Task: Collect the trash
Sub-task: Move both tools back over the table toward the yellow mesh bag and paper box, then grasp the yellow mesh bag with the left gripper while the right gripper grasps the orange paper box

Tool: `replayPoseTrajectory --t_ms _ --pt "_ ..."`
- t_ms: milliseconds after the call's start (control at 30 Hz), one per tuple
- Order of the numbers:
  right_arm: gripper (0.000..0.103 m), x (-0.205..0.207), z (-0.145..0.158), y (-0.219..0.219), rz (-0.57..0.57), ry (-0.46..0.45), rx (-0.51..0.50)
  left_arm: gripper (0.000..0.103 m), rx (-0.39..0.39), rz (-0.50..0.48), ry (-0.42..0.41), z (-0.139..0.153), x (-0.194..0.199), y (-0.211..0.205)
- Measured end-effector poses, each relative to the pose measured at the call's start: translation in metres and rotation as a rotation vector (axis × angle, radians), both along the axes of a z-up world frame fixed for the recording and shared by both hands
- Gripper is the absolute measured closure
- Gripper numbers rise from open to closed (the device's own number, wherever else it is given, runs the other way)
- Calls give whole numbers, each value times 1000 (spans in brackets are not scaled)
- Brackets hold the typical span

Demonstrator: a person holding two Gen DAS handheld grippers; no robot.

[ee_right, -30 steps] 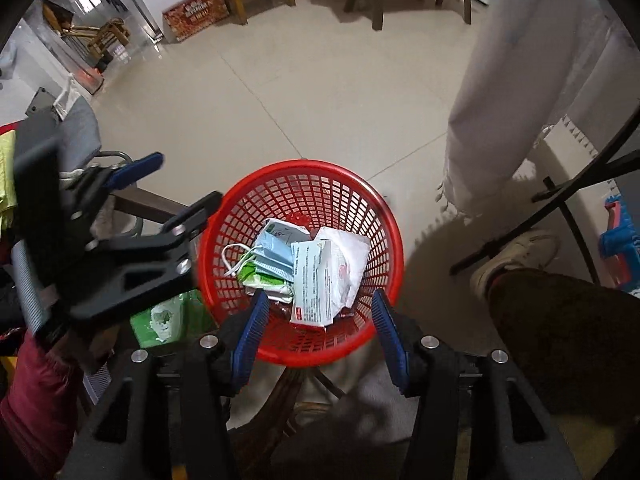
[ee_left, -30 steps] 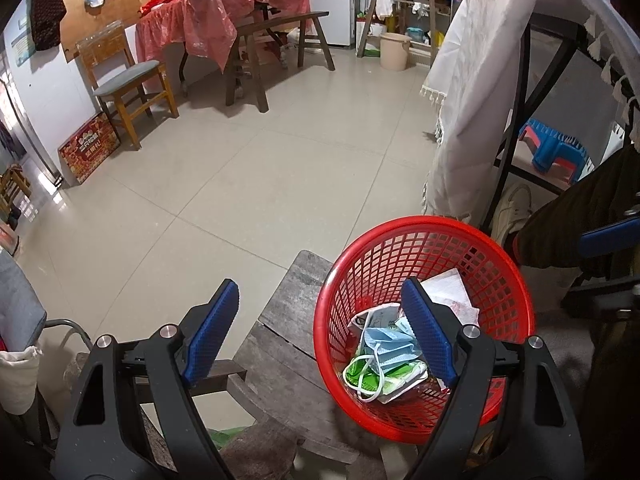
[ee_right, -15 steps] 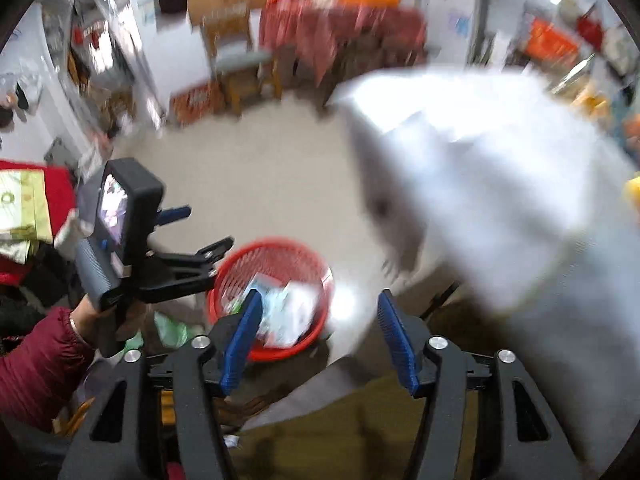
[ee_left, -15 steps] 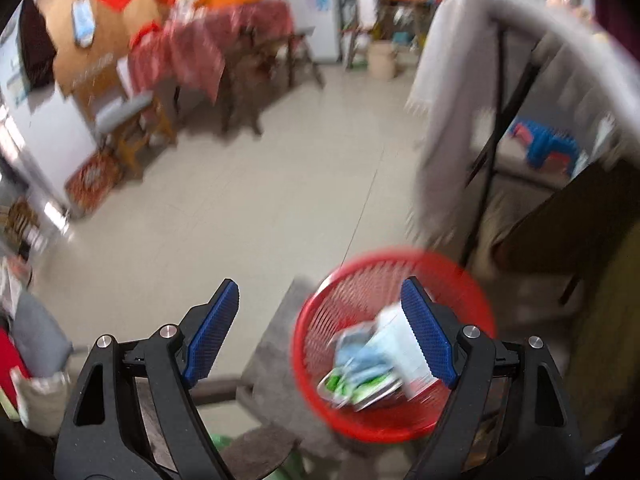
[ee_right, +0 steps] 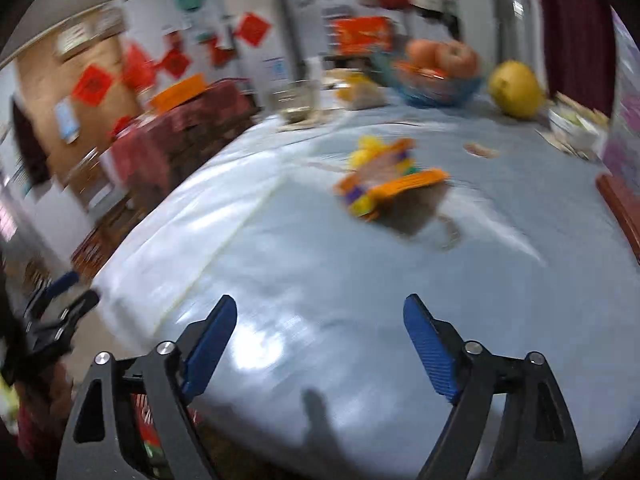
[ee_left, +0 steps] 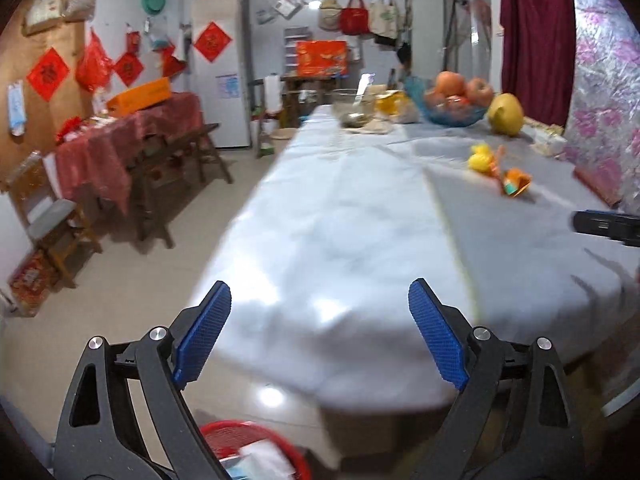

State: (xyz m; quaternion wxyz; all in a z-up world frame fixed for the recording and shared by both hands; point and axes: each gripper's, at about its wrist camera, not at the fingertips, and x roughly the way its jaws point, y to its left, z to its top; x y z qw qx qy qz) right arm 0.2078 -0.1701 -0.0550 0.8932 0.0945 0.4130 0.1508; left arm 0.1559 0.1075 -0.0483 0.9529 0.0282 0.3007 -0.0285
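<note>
Left wrist view: the left gripper (ee_left: pixel 320 322) has just been spreading its jaws; they stand wide with nothing between them, above the near edge of the desk (ee_left: pixel 344 220), which is covered in a pale cloth. Below that edge, at the bottom of the view, sits the red basket (ee_left: pixel 256 450) with paper trash (ee_left: pixel 264 460) inside. Further along the desk lie a yellow and orange scrap (ee_left: pixel 502 170), a blue fruit bowl (ee_left: pixel 454 114) and a yellow pomelo (ee_left: pixel 506 114). In the right wrist view, the right gripper (ee_right: pixel 320 340) has also just been widening its jaws, and they are empty over the cloth. Ahead of it lies the blurred scrap (ee_right: pixel 390 180), well apart from the fingertips (ee_right: pixel 416 320). The left gripper (ee_right: pixel 60 308) shows at the left edge.
</note>
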Motion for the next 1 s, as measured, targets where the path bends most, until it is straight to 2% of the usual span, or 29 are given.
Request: replayPoseTrajectory --t_ms 100,233,300,433,467,500,533,667,767,900,1000 --pt "16 43 -13 -8 -46 40 28 16 -50 -27 29 -1 20 -17" --pt "15 95 -25 -7 -68 98 53 16 -58 -19 50 -1 35 -24" --pt "13 123 -31 0 -98 118 -2 16 -70 -14 61 1 40 -23" --pt "15 148 -44 -2 -137 157 -57 16 -81 -3 90 1 51 -19" --pt "17 150 -48 -12 -151 164 -48 16 -74 0 91 2 52 -19" --pt "27 147 -48 -22 -166 161 -43 16 -67 1 92 2 53 -19" --pt "33 145 -47 -32 -173 147 -37 16 -60 -1 94 2 56 -21" --pt "33 128 -49 -95 -288 112 -17 16 -58 -47 113 4 74 -35" --pt "33 127 -52 -114 -253 109 28 15 -38 -95 115 9 93 -58" --pt "26 135 -47 -114 -194 73 -4 15 11 -180 106 19 126 -107" --pt "25 143 -43 -115 -166 49 -10 16 24 -223 120 20 149 -136"
